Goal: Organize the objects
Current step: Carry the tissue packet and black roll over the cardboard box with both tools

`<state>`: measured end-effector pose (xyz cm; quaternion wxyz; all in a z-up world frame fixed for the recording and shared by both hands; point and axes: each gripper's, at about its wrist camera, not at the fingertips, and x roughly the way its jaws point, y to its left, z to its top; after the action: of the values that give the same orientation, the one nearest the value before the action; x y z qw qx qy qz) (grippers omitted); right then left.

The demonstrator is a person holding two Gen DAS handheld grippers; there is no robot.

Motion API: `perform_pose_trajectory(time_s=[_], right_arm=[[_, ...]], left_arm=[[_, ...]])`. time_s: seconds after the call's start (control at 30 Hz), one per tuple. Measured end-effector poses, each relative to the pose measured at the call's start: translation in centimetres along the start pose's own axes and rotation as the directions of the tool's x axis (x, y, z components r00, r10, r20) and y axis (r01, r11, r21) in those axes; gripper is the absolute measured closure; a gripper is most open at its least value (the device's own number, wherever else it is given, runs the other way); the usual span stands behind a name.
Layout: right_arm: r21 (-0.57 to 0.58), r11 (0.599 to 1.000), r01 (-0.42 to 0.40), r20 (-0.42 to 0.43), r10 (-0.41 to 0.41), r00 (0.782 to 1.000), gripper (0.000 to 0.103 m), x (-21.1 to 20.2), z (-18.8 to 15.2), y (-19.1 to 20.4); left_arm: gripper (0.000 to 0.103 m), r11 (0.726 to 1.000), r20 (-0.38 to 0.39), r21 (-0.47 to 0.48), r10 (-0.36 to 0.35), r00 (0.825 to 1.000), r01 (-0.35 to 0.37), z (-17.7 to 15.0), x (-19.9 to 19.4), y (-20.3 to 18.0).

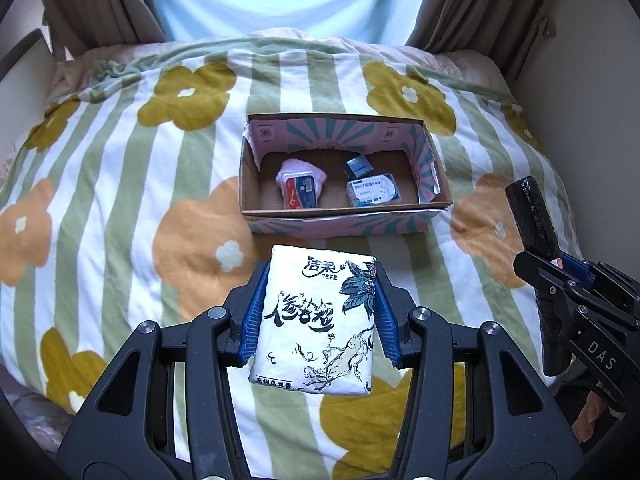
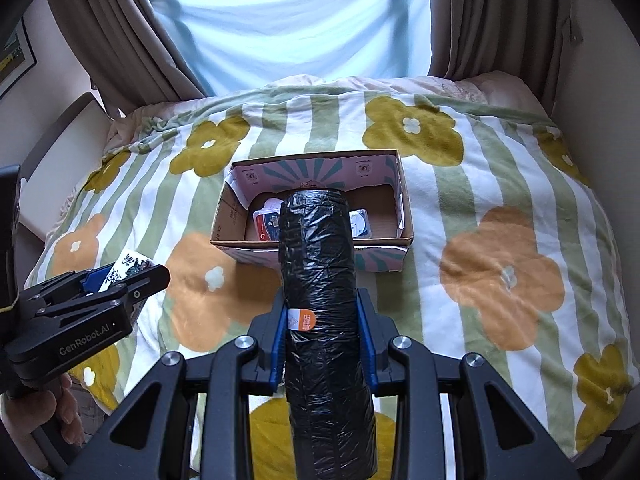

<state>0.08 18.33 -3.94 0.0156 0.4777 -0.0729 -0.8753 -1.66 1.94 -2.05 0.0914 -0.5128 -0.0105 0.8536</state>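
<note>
The left gripper [image 1: 318,316] clamps a white printed tissue pack [image 1: 316,320] above the flowered striped quilt [image 1: 120,168]. Farther off sits an open cardboard box [image 1: 344,216]; the right gripper's black roll [image 1: 532,216] shows at right.

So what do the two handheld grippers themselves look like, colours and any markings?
Both are matte black plastic linkage frames with round silver bolts and ribbed blue finger pads. The left tool bears white "GenRobot.AI" lettering on its side. The right tool shows white "DAS" lettering. No cables or sleeves are visible.
</note>
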Motion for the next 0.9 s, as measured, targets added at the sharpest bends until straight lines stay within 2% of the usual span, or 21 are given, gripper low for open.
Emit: perform_pose_trajectory(time_s=[0.27, 0.43, 0.63, 0.9], right_arm=[[0.017, 1.000, 0.013, -0.001, -0.013, 1.000, 0.075, 0.4, 0.3, 0.1], [0.023, 1.000, 0.006, 0.006, -0.006, 1.000, 0.075, 1.1, 1.6, 0.0], [-0.002, 1.000, 0.016, 0.022, -0.016, 1.000, 0.075, 2.9, 4.7, -0.2], [-0.123, 0.992, 0.007, -0.008, -0.008, 1.000, 0.075, 8.7, 9.9, -0.5]], left_arm=[[0.059, 1.000, -0.010, -0.008, -0.024, 1.000, 0.024, 0.6, 0.6, 0.7], [0.059, 0.999, -0.009, 0.004, -0.033, 0.999, 0.033, 2.0, 1.3, 1.1], [0.059, 0.999, 0.003, 0.026, -0.039, 0.999, 0.039, 5.7, 3.1, 1.8], [0.059, 0.998, -0.001, 0.048, -0.030, 1.000, 0.030, 11.7, 8.6, 2.6]])
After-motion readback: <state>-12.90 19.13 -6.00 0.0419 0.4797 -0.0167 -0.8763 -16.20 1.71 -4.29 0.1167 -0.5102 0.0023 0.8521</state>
